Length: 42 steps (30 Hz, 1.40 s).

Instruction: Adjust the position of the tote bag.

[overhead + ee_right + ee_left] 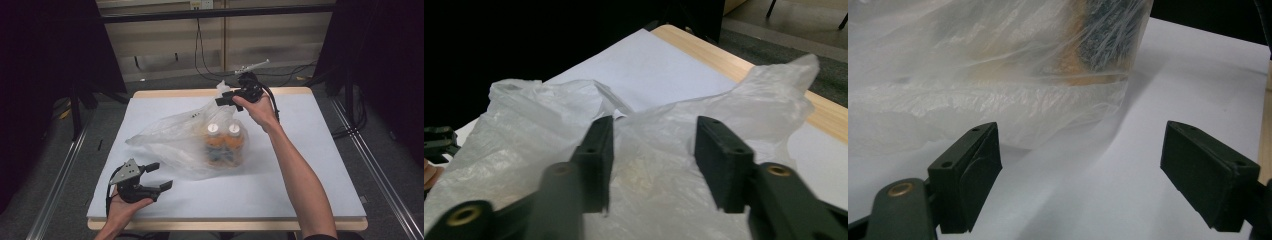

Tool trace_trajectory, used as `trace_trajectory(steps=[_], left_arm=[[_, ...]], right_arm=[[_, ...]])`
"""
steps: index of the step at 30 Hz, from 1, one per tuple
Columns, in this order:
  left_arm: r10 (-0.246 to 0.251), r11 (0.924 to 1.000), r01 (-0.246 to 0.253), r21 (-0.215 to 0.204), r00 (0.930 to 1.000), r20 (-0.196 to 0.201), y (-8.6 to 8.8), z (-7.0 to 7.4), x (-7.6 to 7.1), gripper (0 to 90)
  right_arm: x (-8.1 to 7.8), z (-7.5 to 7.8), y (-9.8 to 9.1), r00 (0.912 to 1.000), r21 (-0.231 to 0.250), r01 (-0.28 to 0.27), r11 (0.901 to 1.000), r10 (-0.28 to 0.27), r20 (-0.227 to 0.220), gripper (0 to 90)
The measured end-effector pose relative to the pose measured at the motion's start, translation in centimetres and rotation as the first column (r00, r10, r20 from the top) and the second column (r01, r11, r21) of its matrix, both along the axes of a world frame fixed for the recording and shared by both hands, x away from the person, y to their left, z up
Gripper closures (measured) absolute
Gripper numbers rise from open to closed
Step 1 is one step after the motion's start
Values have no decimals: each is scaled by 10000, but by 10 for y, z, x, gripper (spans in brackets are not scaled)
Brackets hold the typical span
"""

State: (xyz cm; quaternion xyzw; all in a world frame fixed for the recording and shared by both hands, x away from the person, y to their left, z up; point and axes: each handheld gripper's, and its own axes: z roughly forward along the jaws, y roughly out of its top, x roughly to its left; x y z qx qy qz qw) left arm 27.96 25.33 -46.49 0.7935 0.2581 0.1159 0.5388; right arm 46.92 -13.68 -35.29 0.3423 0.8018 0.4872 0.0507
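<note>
A white-covered table (300,165) is seen from above, bearing a clear plastic bag (175,137) with two white-capped bottles (223,142). The left gripper (161,176) is held spread just beside it; the right gripper (222,100) is at its far end.

Left gripper view: wide jaws, nothing between, bag (988,75) ahead.

Right gripper view: jaws part-closed astride a bag (654,160) fold, not yet pinching.

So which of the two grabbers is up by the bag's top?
The right gripper, at the far end by the plastic bag's bunched top. The left gripper waits open nearer the table's front.
</note>
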Motion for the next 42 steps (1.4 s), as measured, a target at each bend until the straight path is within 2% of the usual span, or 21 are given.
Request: trace_trajectory(steps=[2,3,4,7,18,19,20,22,23,24,25,27,28,29,30,31,36,38,39,41,42], left_arm=[[20,10000,-20,-32,10000,-13,0,0,0,164],[30,10000,-30,-19,10000,2,0,0,0,164],[12,10000,-12,59,10000,58,1,0,0,164],[33,10000,-33,-24,10000,-7,0,0,0,164],[63,10000,-63,-25,10000,27,1,0,0,164],[-13,9999,12,105,10000,54,2,1,0,164],[100,9999,-101,-118,9999,-30,0,0,0,164],[86,9999,-86,-113,10000,-21,0,0,0,164],[0,10000,0,38,10000,25,1,1,0,164],[356,9994,-356,0,9994,33,-1,1,-2,164],[281,9996,-282,96,9996,68,0,1,-2,164],[409,9991,-409,-89,9992,20,-1,1,-2,164],[409,9991,-409,-89,9992,20,-1,1,-2,164],[59,10000,-59,-64,10000,-9,1,0,0,163],[59,10000,-59,-64,10000,-9,1,0,0,163],[64,10000,-64,-56,10000,-8,1,0,0,163],[101,9997,-102,-237,9999,-46,-1,0,-1,163],[27,10000,-27,-51,10000,16,0,0,0,162],[41,10000,-41,-34,10000,-14,0,0,0,162],[52,10000,-52,7,10000,54,0,1,0,163],[314,9994,-316,151,9994,130,0,1,-1,163]], right_arm=[[-1,0,0,9998,146,-178,9997,178,-5,656],[-3,1,0,9994,275,-349,9990,350,-35,754],[-3,1,0,9994,275,-349,9990,350,-35,754],[-5,2,0,9987,230,-508,9984,508,31,900],[-14,8,-7,9987,359,-329,9988,315,403,900],[-15,9,-7,9985,357,-339,9988,323,449,900],[-15,10,-6,9980,387,-408,9984,388,506,900],[-16,12,-7,9972,350,-271,9990,246,707,900],[-15,12,-9,9973,356,-120,9993,94,732,890],[-14,12,-10,9976,372,17,9993,-43,696,778],[-12,12,-12,9978,306,246,9992,-265,604,667],[-7,12,-16,9957,102,763,9970,-767,511,450],[-7,12,-16,9957,102,763,9970,-767,511,450],[-4,12,-16,9940,-42,980,9952,-976,502,348],[-4,12,-16,9940,-42,980,9952,-976,502,348],[-1,10,-15,9927,-25,1195,9928,-1194,182,233],[3,5,-6,9942,-124,1067,9942,-1068,-81,158],[3,4,0,9952,-190,966,9951,-969,-162,167],[4,2,6,9969,-201,728,9971,-733,-269,238],[5,1,9,9975,-284,608,9977,-618,-353,279],[6,0,12,9977,-340,511,9981,-525,-427,343]])
